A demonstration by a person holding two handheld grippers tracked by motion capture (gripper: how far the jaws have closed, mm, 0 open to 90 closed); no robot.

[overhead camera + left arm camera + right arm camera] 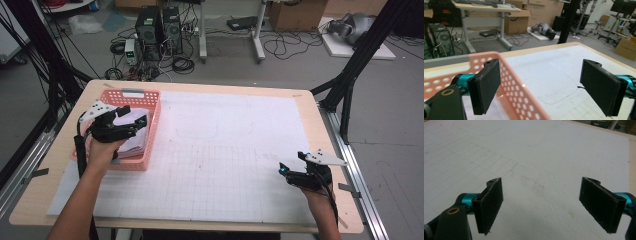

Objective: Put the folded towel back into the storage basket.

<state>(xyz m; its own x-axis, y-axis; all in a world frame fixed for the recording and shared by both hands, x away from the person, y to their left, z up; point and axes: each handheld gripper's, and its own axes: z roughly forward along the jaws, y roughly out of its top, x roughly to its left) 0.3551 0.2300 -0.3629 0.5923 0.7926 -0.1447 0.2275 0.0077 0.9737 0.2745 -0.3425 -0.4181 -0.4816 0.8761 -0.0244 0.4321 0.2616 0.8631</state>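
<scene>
A pink perforated basket point(153, 129) stands at the table's left side, with a white folded stack point(135, 143) lying inside it. My left gripper point(134, 115) hovers over the basket, open, with nothing between its pads. In the left gripper view the basket's rim point(516, 92) runs under my left gripper point(541, 75), one jaw over the basket and the other over the mat. My right gripper point(292, 161) sits near the table's front right, open and empty. In the right gripper view my right gripper point(541, 195) looks onto the bare white gridded mat point(536, 157).
The white mat point(230, 150) covers most of the wooden table point(310, 100). Black frame posts point(350, 85) stand at the table's right and left edges. Computers, cables and cardboard boxes lie on the floor beyond the far edge.
</scene>
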